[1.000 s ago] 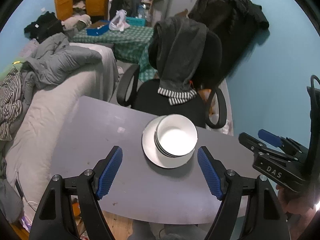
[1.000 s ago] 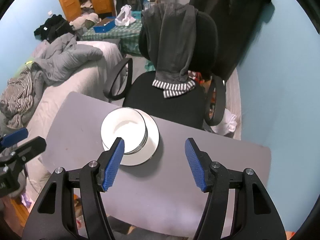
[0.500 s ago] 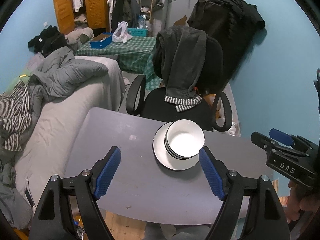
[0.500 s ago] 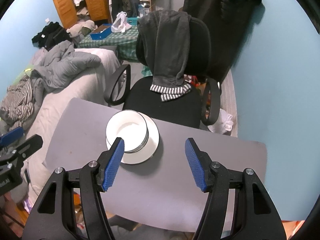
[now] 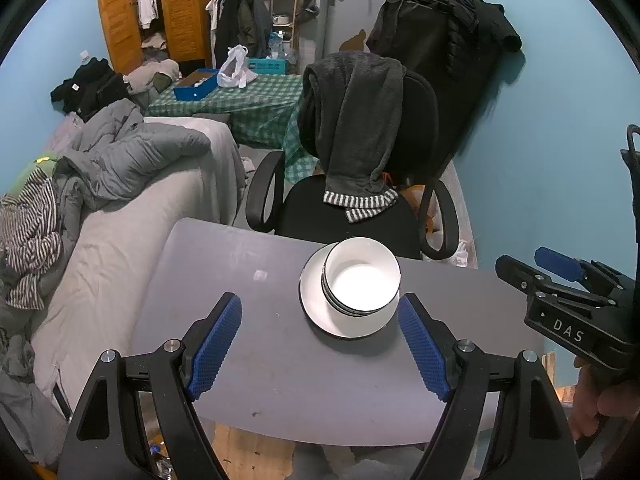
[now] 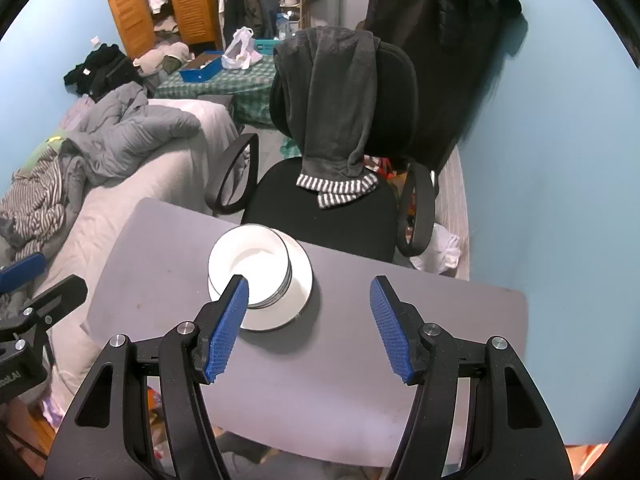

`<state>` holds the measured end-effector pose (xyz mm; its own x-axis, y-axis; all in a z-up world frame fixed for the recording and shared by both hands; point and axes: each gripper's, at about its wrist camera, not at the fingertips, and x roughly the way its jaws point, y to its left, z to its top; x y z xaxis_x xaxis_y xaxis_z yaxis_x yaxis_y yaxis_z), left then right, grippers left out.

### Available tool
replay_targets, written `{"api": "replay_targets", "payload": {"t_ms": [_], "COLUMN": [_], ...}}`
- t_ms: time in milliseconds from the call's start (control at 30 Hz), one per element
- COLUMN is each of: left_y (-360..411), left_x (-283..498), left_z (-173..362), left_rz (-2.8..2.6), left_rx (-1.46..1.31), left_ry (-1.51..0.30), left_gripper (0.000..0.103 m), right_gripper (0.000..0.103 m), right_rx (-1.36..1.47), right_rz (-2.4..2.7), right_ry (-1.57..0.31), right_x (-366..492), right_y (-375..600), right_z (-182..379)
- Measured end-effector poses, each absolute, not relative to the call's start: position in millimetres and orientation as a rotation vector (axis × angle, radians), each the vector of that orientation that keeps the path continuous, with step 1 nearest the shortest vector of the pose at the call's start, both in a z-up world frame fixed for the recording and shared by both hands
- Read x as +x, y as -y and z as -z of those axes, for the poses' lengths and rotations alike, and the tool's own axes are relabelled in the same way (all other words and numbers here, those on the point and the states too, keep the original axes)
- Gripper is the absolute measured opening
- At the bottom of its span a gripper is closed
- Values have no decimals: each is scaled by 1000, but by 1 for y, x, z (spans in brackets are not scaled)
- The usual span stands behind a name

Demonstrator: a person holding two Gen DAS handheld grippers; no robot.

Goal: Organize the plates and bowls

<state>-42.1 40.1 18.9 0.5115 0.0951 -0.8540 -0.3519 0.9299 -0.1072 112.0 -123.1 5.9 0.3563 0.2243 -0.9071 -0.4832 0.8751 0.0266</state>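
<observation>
Both grippers spread w/ nothing held, left gripper [image 5: 320,340] & right gripper [image 6: 308,328] above table [image 5: 248,368]; bowls [image 5: 362,280] nested on plate [image 5: 316,312] mid-table, looks stacked/done, next prob just back away.

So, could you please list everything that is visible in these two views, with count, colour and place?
bowls: a nested stack, exact count unclear, white with dark rims, on the plate
plate: one, white, on the table toward its far edge
table: one, grey, directly below both grippers
office chair: one, black, behind the table
garment: one, dark grey with striped cuffs, draped over the chair back
sofa: one, grey, left of the table, with clothes piled on it
checked cloth: one, green, on a far table
blue tray: one, on the checked cloth
left gripper: open, empty, above the table
right gripper: open, empty, above the table
</observation>
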Motion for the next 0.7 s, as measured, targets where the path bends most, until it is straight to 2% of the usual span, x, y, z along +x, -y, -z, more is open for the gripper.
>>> {"api": "replay_targets", "payload": {"t_ms": [700], "left_y": [-34], "left_x": [-50], "left_z": [-23], "left_rz": [-283], "left_rx": [-283], "left_ry": [-1019], "left_gripper": [82], "right_gripper": [62], "right_rx": [-264], "right_rz": [-466], "right_ry": [-1119], "right_x": [107], "right_y": [127], "right_z": [-8]}}
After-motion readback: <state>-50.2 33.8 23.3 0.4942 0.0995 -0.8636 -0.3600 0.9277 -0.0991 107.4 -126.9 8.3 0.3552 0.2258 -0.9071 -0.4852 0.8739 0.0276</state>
